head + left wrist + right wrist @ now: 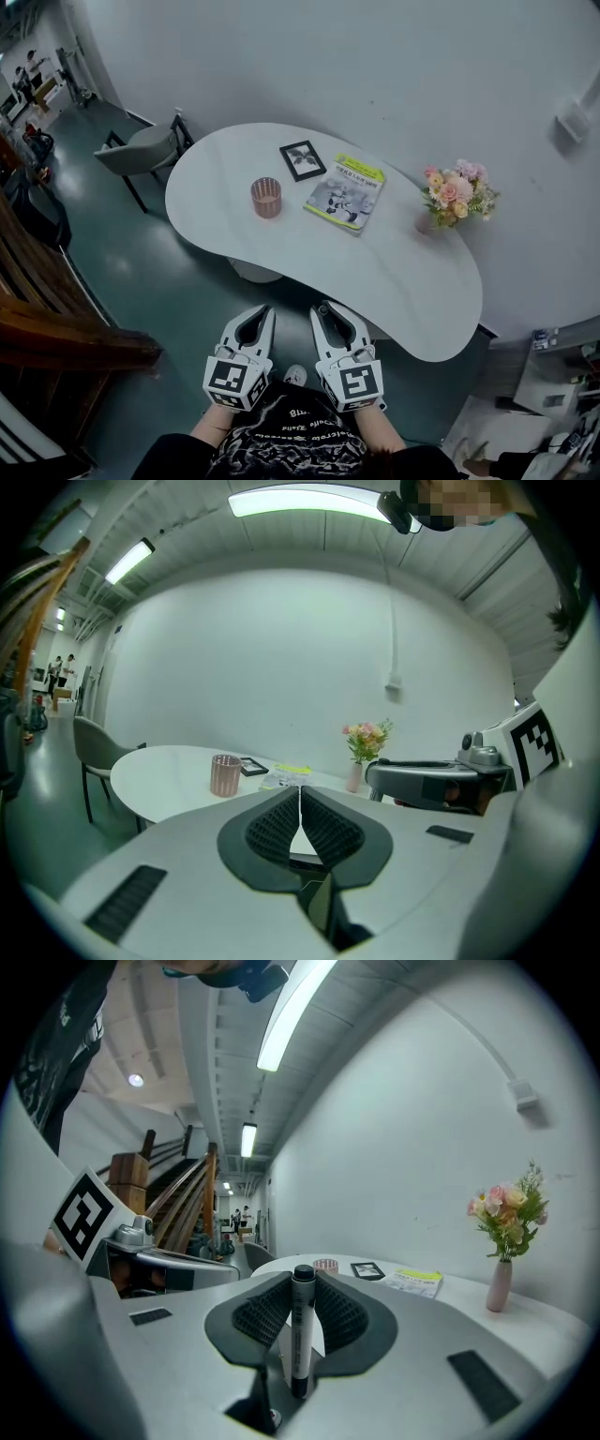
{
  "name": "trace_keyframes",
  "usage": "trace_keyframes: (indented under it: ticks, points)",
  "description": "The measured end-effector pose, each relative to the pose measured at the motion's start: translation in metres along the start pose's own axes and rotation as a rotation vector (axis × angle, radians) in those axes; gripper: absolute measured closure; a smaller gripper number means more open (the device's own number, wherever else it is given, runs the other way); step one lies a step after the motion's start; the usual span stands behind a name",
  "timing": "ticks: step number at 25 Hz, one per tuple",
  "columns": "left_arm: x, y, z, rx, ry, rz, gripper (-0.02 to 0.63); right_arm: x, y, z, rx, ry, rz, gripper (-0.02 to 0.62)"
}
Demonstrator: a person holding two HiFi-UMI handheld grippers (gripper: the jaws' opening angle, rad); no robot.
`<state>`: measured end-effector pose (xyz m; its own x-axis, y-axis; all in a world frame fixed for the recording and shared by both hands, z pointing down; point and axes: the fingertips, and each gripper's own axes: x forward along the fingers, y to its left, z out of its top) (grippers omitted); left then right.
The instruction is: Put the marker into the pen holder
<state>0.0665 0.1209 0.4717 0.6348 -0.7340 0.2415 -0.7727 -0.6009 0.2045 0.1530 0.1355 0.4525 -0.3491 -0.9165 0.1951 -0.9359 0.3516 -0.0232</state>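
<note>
Both grippers were held low in front of my body, side by side over the teal floor (159,281) and short of the near edge of the white desk (394,272). My right gripper (324,309) was clamped on the marker (301,1335). In the right gripper view it stood lengthwise between the ribbed pads (345,1316), white barrel with dark ends, black top end poking out at the jaw tips. I couldn't make the marker out in the head view. My left gripper (259,311) was closed with nothing in it; the left gripper view showed its pads (277,829) meeting at the tips, only a thin seam between them. The pen holder (266,197), a pinkish ribbed cup, stood upright on the left part of the desk, well apart from both grippers; whether anything was inside it I couldn't tell. Just beyond it lay a small black picture frame (302,159), and beside that a booklet (346,192) with a yellow-green top band, flat on the desk. A vase of pink flowers (457,192) stood at the desk's far right edge, near the wall. A grey chair (141,150) sat at the desk's left end. Wooden stairs (47,309) ran along the left side.
</note>
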Motion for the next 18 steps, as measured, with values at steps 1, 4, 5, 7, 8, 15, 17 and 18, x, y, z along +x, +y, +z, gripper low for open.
trace_keyframes:
  ticks: [1,4,5,7,8,15,17,18]
  points:
    - [0.005,0.006,0.002,0.002,-0.003,0.0,0.58,0.006,-0.002,0.001,-0.002,-0.001,-0.003,0.497]
    - [0.022,0.028,0.01,-0.006,-0.009,-0.002,0.58,0.031,-0.008,0.004,-0.003,0.003,-0.012,0.497]
    - [0.029,0.036,0.014,-0.008,-0.01,-0.004,0.58,0.041,-0.01,0.007,-0.002,0.003,-0.015,0.497]
    - [0.042,0.053,0.024,-0.011,-0.012,-0.009,0.58,0.062,-0.014,0.016,-0.001,0.001,-0.021,0.497]
    - [0.049,0.062,0.03,-0.013,-0.013,-0.012,0.58,0.073,-0.015,0.021,-0.003,-0.001,-0.022,0.497]
    - [0.092,0.129,0.063,-0.016,-0.014,-0.043,0.58,0.148,-0.023,0.045,-0.002,0.0,-0.053,0.497]
    - [0.102,0.148,0.069,-0.019,-0.006,-0.054,0.58,0.167,-0.024,0.051,0.002,-0.001,-0.069,0.497]
    - [0.107,0.157,0.072,-0.02,-0.002,-0.059,0.58,0.176,-0.025,0.055,0.004,-0.001,-0.077,0.497]
